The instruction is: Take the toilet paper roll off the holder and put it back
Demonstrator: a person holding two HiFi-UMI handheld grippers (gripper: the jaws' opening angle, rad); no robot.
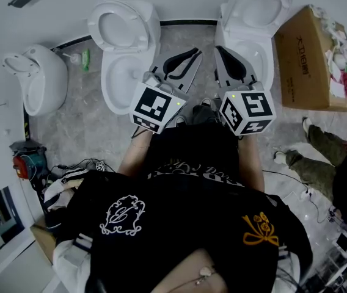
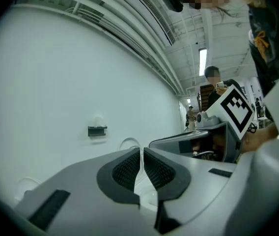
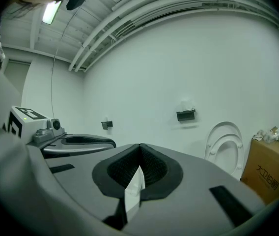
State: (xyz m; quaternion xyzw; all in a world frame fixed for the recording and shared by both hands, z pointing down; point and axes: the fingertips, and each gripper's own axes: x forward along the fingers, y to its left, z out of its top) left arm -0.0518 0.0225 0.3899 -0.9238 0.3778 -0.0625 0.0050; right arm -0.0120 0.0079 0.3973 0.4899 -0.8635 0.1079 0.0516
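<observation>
Two black paper holders hang on the white wall. In the right gripper view one holder (image 3: 185, 115) is ahead and to the right, with a pale roll-like shape (image 3: 186, 105) on top that barely stands out from the wall. A second holder (image 3: 106, 124) sits further left. The left gripper view shows one holder (image 2: 97, 130) ahead and to the left. My left gripper (image 2: 141, 150) is shut with nothing held. My right gripper (image 3: 140, 146) is shut too. In the head view the left gripper (image 1: 193, 54) and the right gripper (image 1: 219, 49) are side by side, both well short of the wall.
Two white toilets stand against the wall, the left toilet (image 1: 124, 41) and the right toilet (image 1: 253, 23), both with lids up. A white urinal (image 1: 36, 75) is at far left. At right, a cardboard box (image 1: 311, 60) holds clutter. A person's legs (image 1: 320, 157) rest on the floor, with cables around.
</observation>
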